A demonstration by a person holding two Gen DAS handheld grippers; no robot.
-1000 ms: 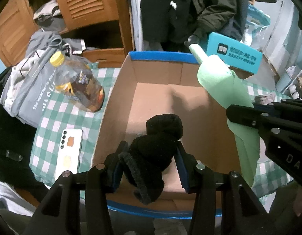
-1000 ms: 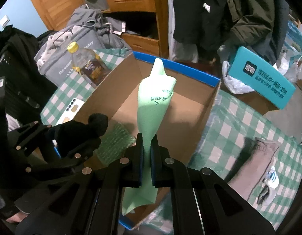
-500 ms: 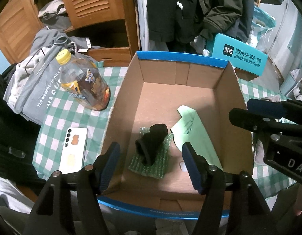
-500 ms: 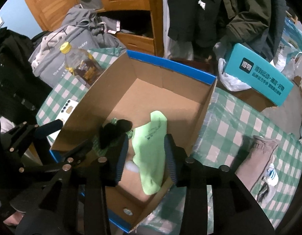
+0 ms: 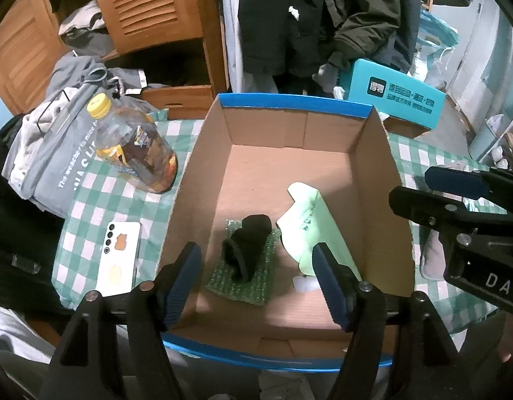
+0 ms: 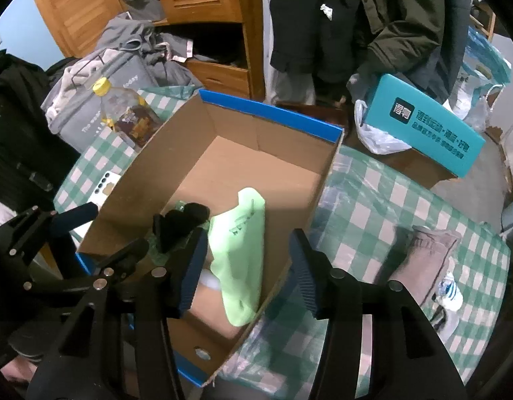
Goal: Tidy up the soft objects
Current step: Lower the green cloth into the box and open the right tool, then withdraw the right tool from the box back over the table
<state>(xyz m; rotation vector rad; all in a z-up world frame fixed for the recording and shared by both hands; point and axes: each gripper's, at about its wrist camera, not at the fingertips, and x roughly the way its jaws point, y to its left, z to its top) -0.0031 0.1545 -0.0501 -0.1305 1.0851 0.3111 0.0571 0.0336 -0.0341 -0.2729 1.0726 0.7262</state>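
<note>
Inside the cardboard box (image 5: 376, 153), three soft things are seen lying on the floor of it: one black sock (image 5: 248, 245), rolled up and resting on one green bubble-wrap pad (image 5: 243, 276) at the near left, and one pale green sock (image 5: 318, 233) just beside them to the right, leaning partly against the right wall. A small white scrap, too unclear to be named, is seen near the green sock's near end. These pieces are judged to be put away already.

The left gripper (image 5: 263, 286) is held above the near edge of the box; its jaws are opening, nothing is gripped between them, and the black sock lies well below the gap. The right gripper (image 6: 246, 266) is held above the near right corner of the box; its jaws are likewise opening with nothing clamped, the pale green sock being seen below and between them.

Outside the box, one beige sock (image 6: 426, 260) is seen lying on the checked table (image 6: 373, 200) at the right, well apart from the box, with a crumpled wrapper beside it. It is judged to be the soft piece left to be collected, probably by the right gripper, which is nearer.

On the table to the left, one bottle (image 5: 133, 146) with a yellow cap and one white phone (image 5: 118, 260) are counted. One teal carton (image 5: 396, 98) is seen beyond the far right corner of the box.
</note>
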